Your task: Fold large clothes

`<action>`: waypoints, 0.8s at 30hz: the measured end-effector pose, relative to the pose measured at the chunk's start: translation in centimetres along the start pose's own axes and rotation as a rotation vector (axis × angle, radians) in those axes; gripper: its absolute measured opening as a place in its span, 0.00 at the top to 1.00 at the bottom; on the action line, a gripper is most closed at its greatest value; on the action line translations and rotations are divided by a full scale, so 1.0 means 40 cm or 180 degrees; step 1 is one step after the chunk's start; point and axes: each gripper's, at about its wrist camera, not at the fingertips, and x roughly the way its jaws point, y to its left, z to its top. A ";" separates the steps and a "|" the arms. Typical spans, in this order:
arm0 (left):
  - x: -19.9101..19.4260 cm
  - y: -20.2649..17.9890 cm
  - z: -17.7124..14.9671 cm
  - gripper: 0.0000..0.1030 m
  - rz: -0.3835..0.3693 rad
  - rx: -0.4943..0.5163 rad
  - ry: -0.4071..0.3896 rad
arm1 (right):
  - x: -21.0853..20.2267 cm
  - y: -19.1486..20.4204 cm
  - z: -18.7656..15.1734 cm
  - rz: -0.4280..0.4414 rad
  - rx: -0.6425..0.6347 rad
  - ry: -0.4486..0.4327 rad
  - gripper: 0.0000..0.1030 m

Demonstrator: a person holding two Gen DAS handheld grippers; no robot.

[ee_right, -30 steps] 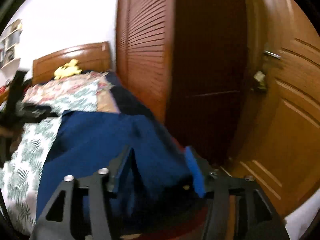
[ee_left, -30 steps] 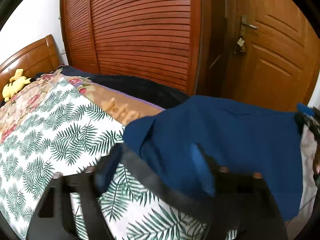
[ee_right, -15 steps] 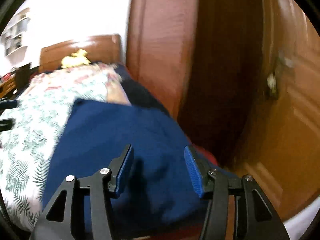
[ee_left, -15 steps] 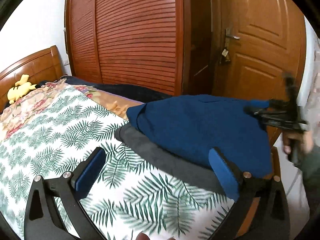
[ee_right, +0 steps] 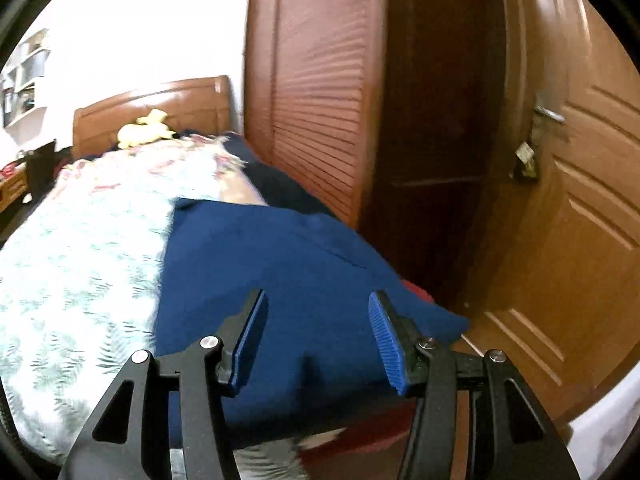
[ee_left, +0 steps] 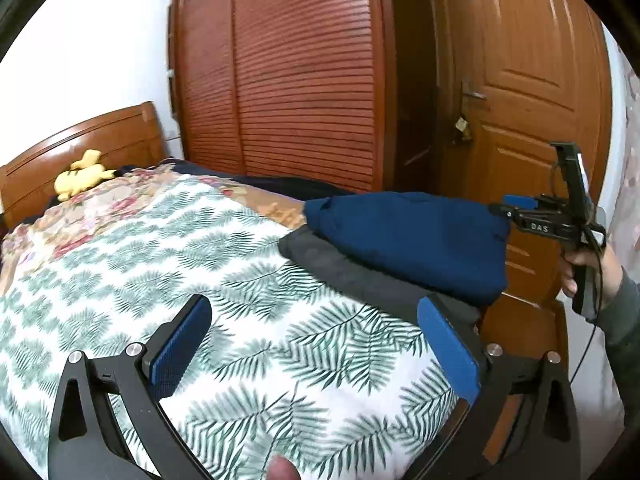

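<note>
The left gripper (ee_left: 316,348) stands at the bottom of its own view with its blue pads (ee_left: 182,346) spread as wide as they go. They have just been opening, and nothing is between them, only the leaf-print bedspread (ee_left: 132,264) below. I'd say it has let go of the cloth and now hangs clear so the fold can lie undisturbed.

The right gripper (ee_right: 318,332) sits at the lower middle of its view, jaws about half apart. The blue garment (ee_right: 272,280) lies under and beyond the pads, but no cloth is pinched between them, so it looks free too. In the left view that same tool shows at the right edge, held by the person's hand (ee_left: 592,272), its tip just at the garment's corner; whether it touches there I cannot tell.

The blue garment lies on the corner of the bed, right of centre in the left view, resting on a dark grey garment (ee_left: 352,276) whose edge sticks out beneath it toward the lower left. It seems to be laid there as a stack of folded pieces, near the bed's edge where both hands reach easily. Its right side bulges over the bed's edge, which could let it slide.

Further out, a yellow plush toy (ee_left: 82,178) lies by the headboard (ee_left: 80,140) at the left, and a slatted wardrobe (ee_left: 304,72) and a door (ee_left: 532,92) fill the top.
</note>
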 end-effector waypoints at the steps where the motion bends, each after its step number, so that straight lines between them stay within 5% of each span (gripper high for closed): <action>1: -0.021 0.008 -0.008 0.00 0.0069 -0.0013 -0.0005 | -0.026 0.024 -0.001 0.0068 -0.0019 -0.0036 0.42; 12: -0.241 0.128 -0.124 0.00 0.0665 -0.0373 0.0055 | -0.291 0.283 -0.063 0.0902 -0.0156 -0.0251 0.21; 24: -0.438 0.226 -0.286 0.00 0.1314 -0.0632 0.0050 | -0.436 0.476 -0.207 0.1604 -0.0216 -0.0168 0.20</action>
